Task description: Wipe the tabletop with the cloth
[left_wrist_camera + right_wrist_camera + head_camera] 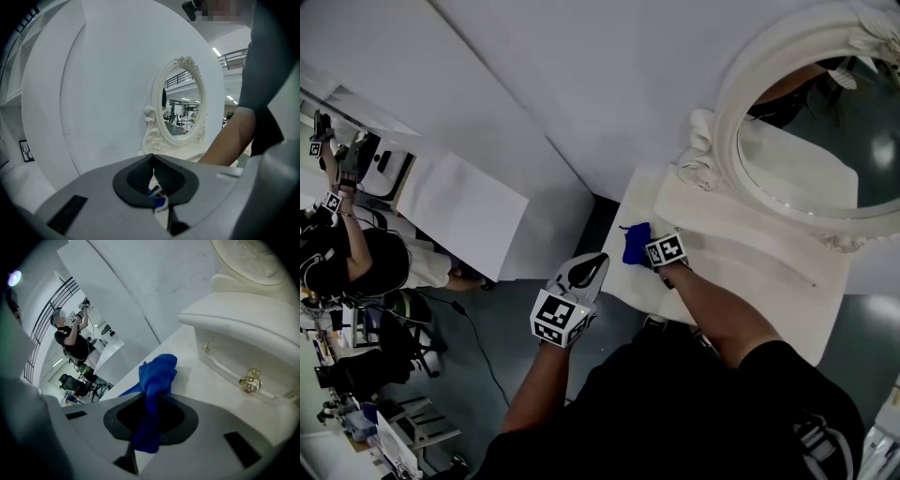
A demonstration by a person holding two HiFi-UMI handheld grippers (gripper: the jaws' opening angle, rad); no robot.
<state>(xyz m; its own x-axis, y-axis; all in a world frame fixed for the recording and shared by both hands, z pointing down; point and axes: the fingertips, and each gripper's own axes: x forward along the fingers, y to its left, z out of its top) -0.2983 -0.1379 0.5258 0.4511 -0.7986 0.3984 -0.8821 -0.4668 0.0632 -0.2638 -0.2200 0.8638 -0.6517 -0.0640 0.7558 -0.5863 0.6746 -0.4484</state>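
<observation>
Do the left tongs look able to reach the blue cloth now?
Probably yes: left tongs hang shut beside the table edge, nothing between them and the cloth, though right tongs clamp it.

White wall (609, 94), ornate oval mirror (739, 108), dark floor (502, 319)

Hand-held grippers: two are counted, left hand-held gripper (589, 262) and right hand-held gripper (645, 249). Marker cubes: two are carried, left cube (559, 319) and right cube (667, 249). Blue cloth (635, 243): one. White worktop (750, 253): one. Oval mirror (797, 169): one, framed in ornate white. Gold drawer knob (250, 385): one is seen. Second person (356, 253): one is noted at far left.
</observation>
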